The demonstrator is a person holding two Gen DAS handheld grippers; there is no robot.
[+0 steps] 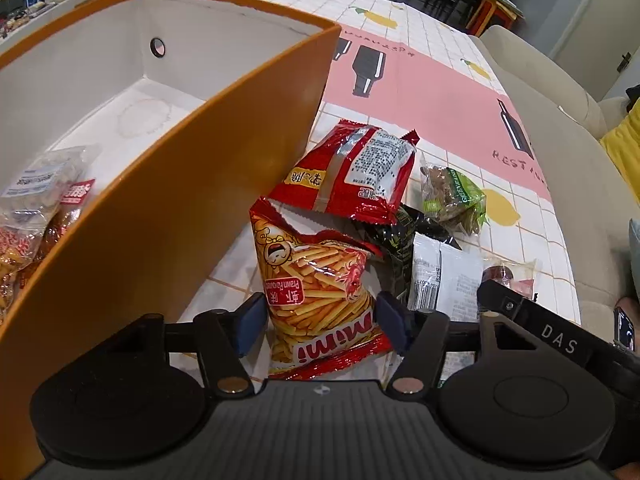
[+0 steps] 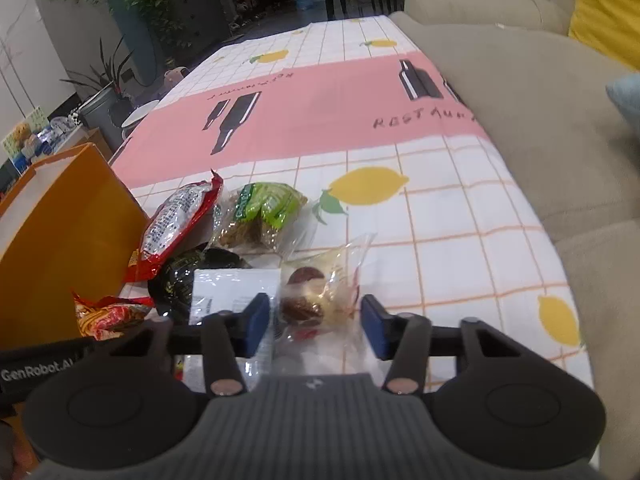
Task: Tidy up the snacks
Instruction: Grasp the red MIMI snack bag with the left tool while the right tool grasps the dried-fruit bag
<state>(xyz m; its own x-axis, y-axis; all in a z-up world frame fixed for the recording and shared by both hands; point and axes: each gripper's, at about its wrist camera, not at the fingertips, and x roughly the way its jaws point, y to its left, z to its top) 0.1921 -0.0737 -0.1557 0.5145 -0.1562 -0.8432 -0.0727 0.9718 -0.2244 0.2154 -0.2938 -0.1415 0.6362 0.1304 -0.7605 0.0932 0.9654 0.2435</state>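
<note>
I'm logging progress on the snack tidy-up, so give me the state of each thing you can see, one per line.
Orange box: open-topped, a few packets inside at one end.
Mimi prawn stick bag: outside the box, between the open left hand-held gripper pads.
Red packet: on the pile, leaning on the box wall.
Green packet: lying on the tablecloth.
Clear packet: on the tablecloth, between the open right hand-held gripper pads.

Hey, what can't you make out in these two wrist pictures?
- Left wrist view: black packet mostly buried under red packets; its label is unreadable.
- Left wrist view: snacks in the orange box cut off by the left edge.
- Right wrist view: white packet print too blurred.
</note>
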